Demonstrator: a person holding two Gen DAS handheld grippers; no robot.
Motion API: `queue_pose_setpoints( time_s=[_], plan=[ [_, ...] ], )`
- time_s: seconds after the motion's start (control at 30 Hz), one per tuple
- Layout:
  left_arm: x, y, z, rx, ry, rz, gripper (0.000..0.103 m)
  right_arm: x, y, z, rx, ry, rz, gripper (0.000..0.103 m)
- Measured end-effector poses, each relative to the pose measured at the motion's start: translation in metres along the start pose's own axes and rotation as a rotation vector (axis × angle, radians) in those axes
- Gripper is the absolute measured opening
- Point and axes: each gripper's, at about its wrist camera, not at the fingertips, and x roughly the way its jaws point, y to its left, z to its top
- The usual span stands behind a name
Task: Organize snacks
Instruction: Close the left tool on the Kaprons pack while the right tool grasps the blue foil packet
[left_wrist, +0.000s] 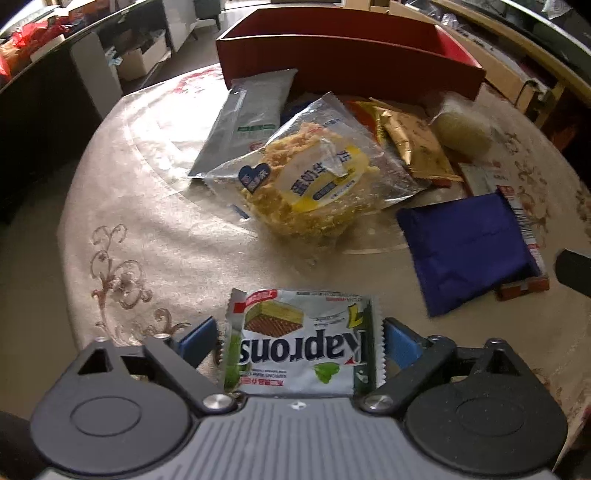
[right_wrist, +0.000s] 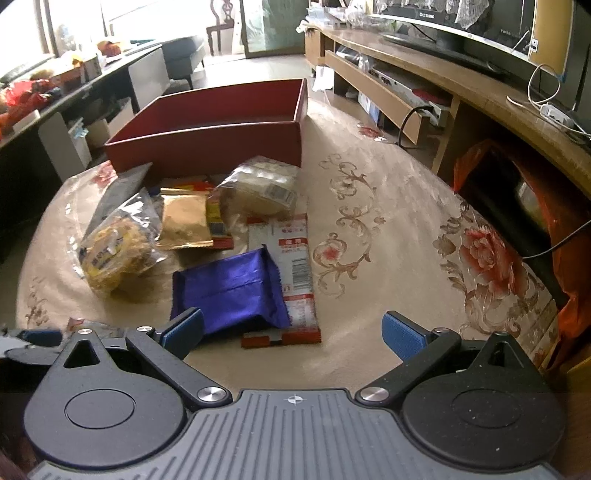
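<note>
While the left gripper (left_wrist: 300, 339) straddles a Kaprons wafer packet (left_wrist: 301, 341), its blue pads (left_wrist: 197, 341) stand just outside the packet's crimped side edges, and whether they press it cannot be told. The packet lies flat on the floral tablecloth (left_wrist: 147, 229), label upside down toward the camera. Beyond it sits a clear-wrapped yellow cake (left_wrist: 314, 181) leaning on a long silver pouch (left_wrist: 247, 114), with gold sachets (left_wrist: 402, 136) to the right (partly overlapped by the cake's wrapper) and a pale cloudy bag (left_wrist: 463, 129) past them. A red box (left_wrist: 351, 64) stands open at the far edge of the pile.

The right gripper (right_wrist: 293, 330) hangs wide open with nothing between its jaws. Its left pad (right_wrist: 184, 328) is just beside the near corner of a purple packet (right_wrist: 231, 291), which lies over a white-and-red wrapper (right_wrist: 295, 258). The red box (right_wrist: 207, 142) shows no snack inside on the part in view.
</note>
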Motion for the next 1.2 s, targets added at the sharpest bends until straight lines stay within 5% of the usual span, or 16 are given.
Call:
queue_pose_setpoints(
  time_s=[0.27,0.57,0.87,1.2],
  plan=[
    [-0.01,0.005,0.001,0.027,-0.023,-0.037,0.067,0.008,-0.013,0.011,0.042,0.016,-0.025,0.101],
    [-0.011,0.018,0.004,-0.008,-0.016,-0.102,0.064,0.018,-0.024,0.039,0.08,0.038,0.061,0.099],
    [-0.013,0.022,0.0,-0.001,-0.011,-0.127,0.063,0.05,0.038,0.052,-0.309,0.039,0.139,0.097],
    [-0.013,0.029,0.0,-0.018,-0.006,-0.152,0.065,0.079,0.047,0.052,-0.43,0.171,0.362,0.092]
  ],
)
